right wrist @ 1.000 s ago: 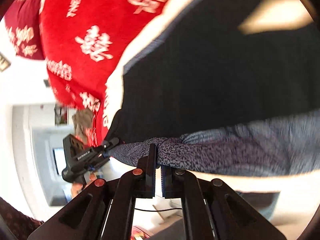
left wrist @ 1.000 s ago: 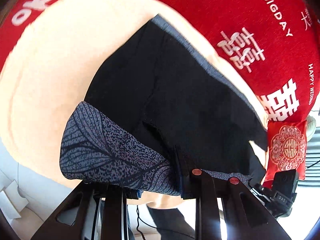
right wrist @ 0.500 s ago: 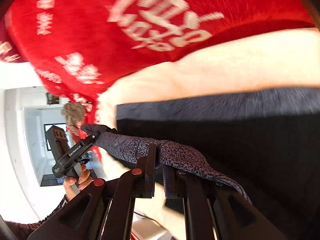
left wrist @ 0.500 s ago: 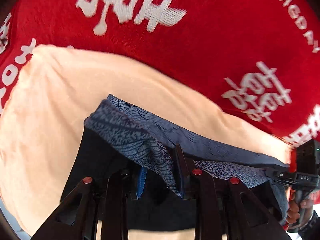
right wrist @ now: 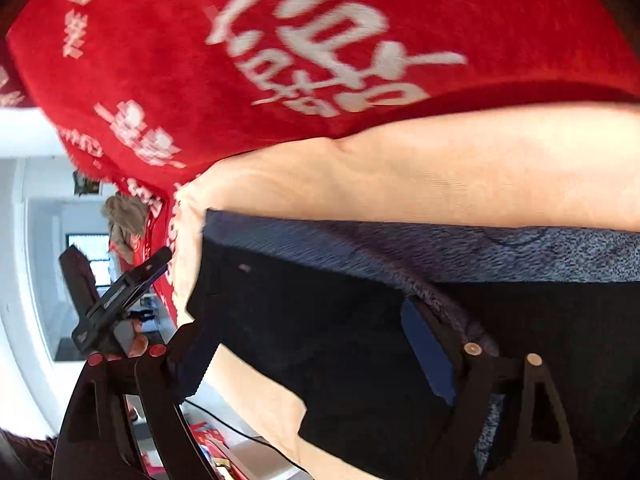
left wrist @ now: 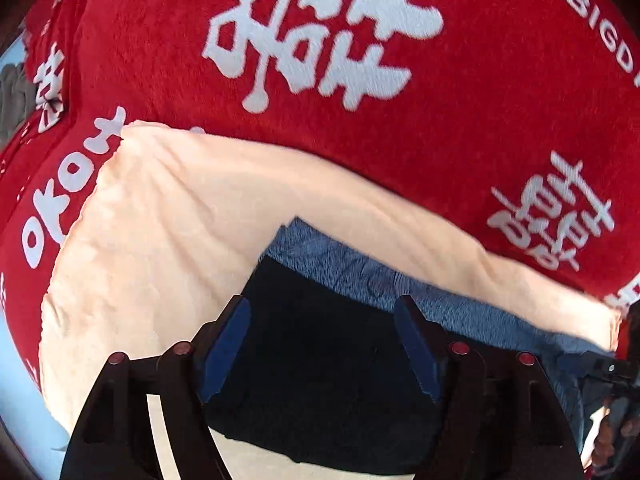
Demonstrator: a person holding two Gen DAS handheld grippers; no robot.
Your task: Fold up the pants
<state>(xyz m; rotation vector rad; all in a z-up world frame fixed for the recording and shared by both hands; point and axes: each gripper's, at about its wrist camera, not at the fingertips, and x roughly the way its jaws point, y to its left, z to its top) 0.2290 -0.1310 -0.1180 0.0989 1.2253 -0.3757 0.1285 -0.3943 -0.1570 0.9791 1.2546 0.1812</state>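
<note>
Patterned edge carried over the black half and dropped since earlier frame. Left gripper and right gripper jaws just opened wide, nothing clamped. One pair of pants, folded on cream blanket over red blanket. Likely soft, light, limp; best pinched at corners.

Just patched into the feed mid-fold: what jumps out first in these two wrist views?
The bright red plush blanket with white lettering fills the upper half of both views. On it lies a pale peach fleece blanket, carrying the folded dark pants with a blue-grey leaf-print band along their far edge. Both the left gripper and the right gripper hang open over the pants, having just been opening, pads off the cloth.
</note>
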